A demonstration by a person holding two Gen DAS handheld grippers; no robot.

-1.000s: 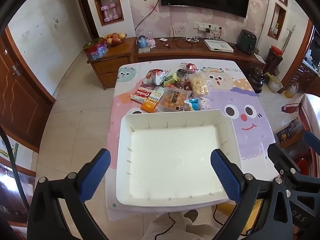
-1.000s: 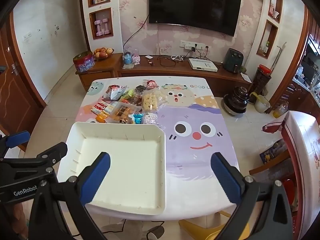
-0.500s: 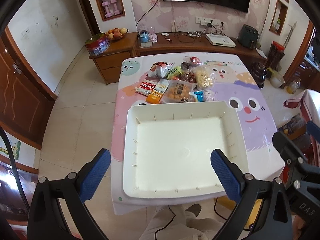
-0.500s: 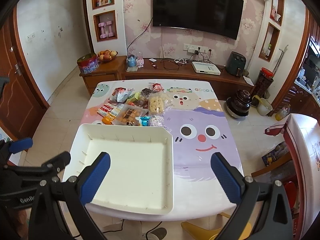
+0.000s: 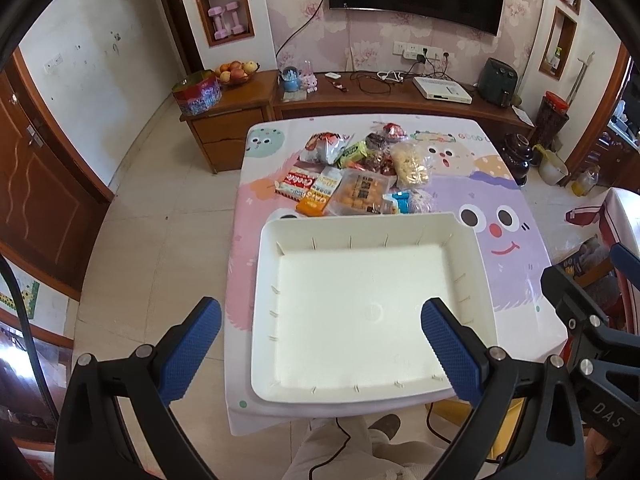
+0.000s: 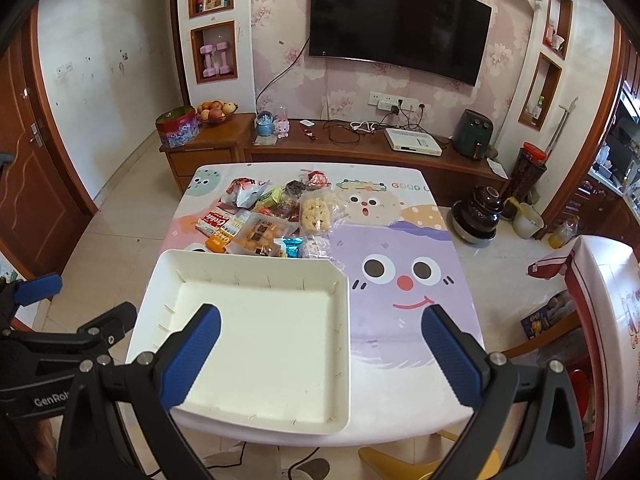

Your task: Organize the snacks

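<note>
Both grippers are hanging up above the near edge of the table, jaws spread wide and holding nothing. Left gripper [image 5: 320, 344] sits over the white tray [image 5: 468, 240], right gripper [image 6: 320, 344] over the tray's right side and the bare cloth next to it.

Table [image 6: 400, 320] has a pastel cartoon cloth with a big purple smiley face. Tray is empty and takes up the near left part. Snack pile [image 5: 360, 176] is just beyond its far rim, all bunched together: a red and white box, an orange pack, a clear bag of golden bites, a bag of pale puffs, some darker wrappers behind.

Room is a tiled lounge with a wall TV [image 6: 400, 28] on floral wallpaper, a long wooden cabinet [image 6: 360, 152] below it with a fruit bowl [image 6: 216, 111].
</note>
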